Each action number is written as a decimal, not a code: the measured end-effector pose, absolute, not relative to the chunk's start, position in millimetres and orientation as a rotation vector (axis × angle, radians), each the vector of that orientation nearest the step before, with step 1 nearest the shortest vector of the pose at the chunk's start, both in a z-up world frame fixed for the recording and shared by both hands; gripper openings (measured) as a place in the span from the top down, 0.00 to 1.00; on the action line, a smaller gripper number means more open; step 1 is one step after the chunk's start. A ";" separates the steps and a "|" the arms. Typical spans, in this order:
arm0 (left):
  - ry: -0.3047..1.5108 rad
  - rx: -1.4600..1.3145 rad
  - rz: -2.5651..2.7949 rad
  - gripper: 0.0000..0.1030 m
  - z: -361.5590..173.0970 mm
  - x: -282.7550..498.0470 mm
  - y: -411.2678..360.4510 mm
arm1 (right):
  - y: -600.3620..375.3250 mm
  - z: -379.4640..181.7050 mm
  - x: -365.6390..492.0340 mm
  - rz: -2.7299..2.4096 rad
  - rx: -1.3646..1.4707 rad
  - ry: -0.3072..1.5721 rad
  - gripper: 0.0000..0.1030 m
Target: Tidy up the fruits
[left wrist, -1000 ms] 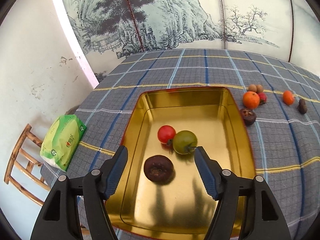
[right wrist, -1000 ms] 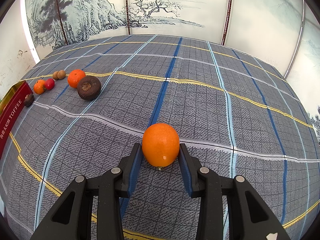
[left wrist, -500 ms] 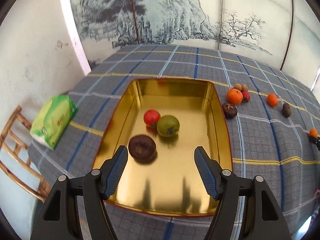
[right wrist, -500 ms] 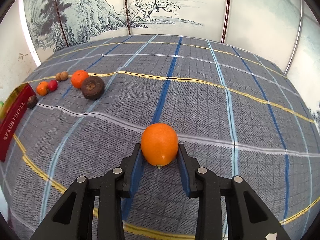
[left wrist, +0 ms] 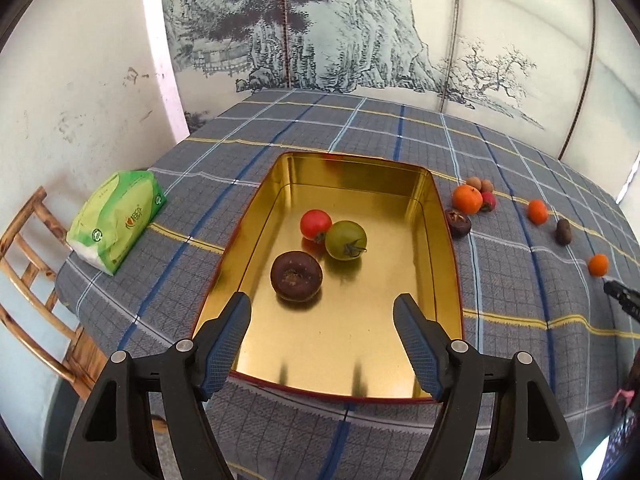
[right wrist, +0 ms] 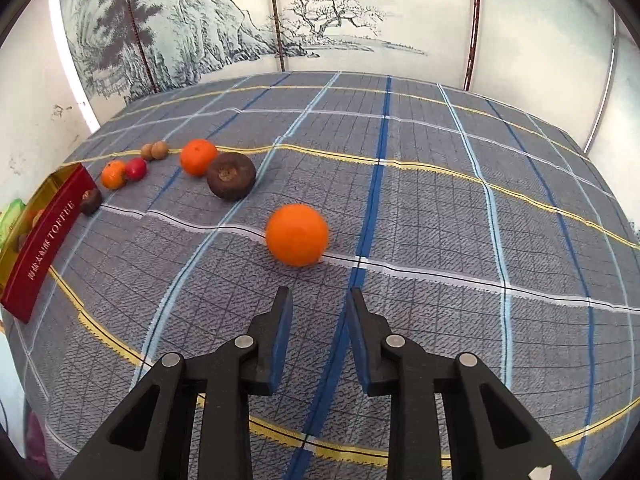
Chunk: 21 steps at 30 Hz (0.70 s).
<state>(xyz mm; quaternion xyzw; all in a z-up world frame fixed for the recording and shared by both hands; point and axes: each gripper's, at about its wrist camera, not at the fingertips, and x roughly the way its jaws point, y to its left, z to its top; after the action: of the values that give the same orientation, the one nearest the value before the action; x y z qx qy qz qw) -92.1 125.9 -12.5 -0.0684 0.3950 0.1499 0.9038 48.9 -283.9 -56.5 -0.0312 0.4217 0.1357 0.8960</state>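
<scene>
A gold tin tray point(left wrist: 400, 344) lies on the checked tablecloth and holds a red tomato point(left wrist: 315, 224), a green tomato point(left wrist: 345, 240) and a dark brown fruit point(left wrist: 296, 275). My left gripper point(left wrist: 322, 314) is open and empty above the tray's near end. An orange point(right wrist: 297, 234) lies loose on the cloth just beyond my right gripper point(right wrist: 318, 304). The right gripper's jaws are partly open and hold nothing. The orange also shows in the left wrist view point(left wrist: 598, 265), with the right gripper's tip beside it.
Several more fruits lie in a row right of the tray: an orange point(right wrist: 198, 157), a dark brown fruit point(right wrist: 231, 176), a smaller orange point(right wrist: 113, 174), a red fruit point(right wrist: 136, 168), two brown nuts point(right wrist: 154, 151). A green tissue pack point(left wrist: 116, 220) and a wooden chair point(left wrist: 28, 280) are at left.
My right gripper has let go of the orange and pulled back; the orange now lies on the cloth ahead of the fingers. My left gripper has drawn back and up from the tray.
</scene>
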 end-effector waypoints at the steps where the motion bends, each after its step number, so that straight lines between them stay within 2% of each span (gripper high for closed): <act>1: 0.814 -0.140 0.303 0.28 -11.9 -92.7 124.0 | -282.3 -54.7 49.1 0.278 -0.076 0.869 0.64; 3: 0.809 -0.140 0.291 0.28 -10.5 -92.9 120.4 | -277.6 -49.4 52.9 0.275 -0.106 0.849 0.47; 4: 0.805 -0.141 0.283 0.28 -9.3 -93.3 117.7 | -275.8 -46.4 58.0 0.279 -0.119 0.836 0.44; 8: 0.798 -0.131 0.245 0.27 -4.7 -95.4 103.4 | -274.5 -57.3 86.6 0.291 -0.115 0.892 0.44; 13: 0.790 -0.100 0.221 0.25 0.0 -96.7 88.6 | -276.0 -65.8 85.9 0.271 -0.129 0.918 0.69; 15: 0.789 -0.097 0.208 0.25 0.5 -95.9 85.1 | -281.3 -66.0 81.7 0.274 -0.116 0.907 0.69; 17: 0.788 -0.092 0.200 0.24 0.9 -95.3 82.4 | -287.7 -65.2 77.9 0.280 -0.096 0.909 0.57; 18: 0.789 -0.089 0.198 0.24 0.9 -95.3 81.1 | -291.8 -64.8 75.3 0.286 -0.082 0.914 0.32; 19: 0.789 -0.087 0.197 0.24 0.8 -95.4 80.1 | -294.9 -63.0 71.2 0.289 -0.069 0.903 0.18; 21: 0.790 -0.087 0.195 0.24 0.2 -95.0 79.3 | -296.7 -61.0 63.8 0.282 -0.065 0.889 0.20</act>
<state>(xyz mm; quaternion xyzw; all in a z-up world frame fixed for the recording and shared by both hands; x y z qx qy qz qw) -95.0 79.3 0.2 -0.0424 0.3840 0.0949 0.9175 63.8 -296.7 -61.0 -0.0315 0.4283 0.1360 0.8928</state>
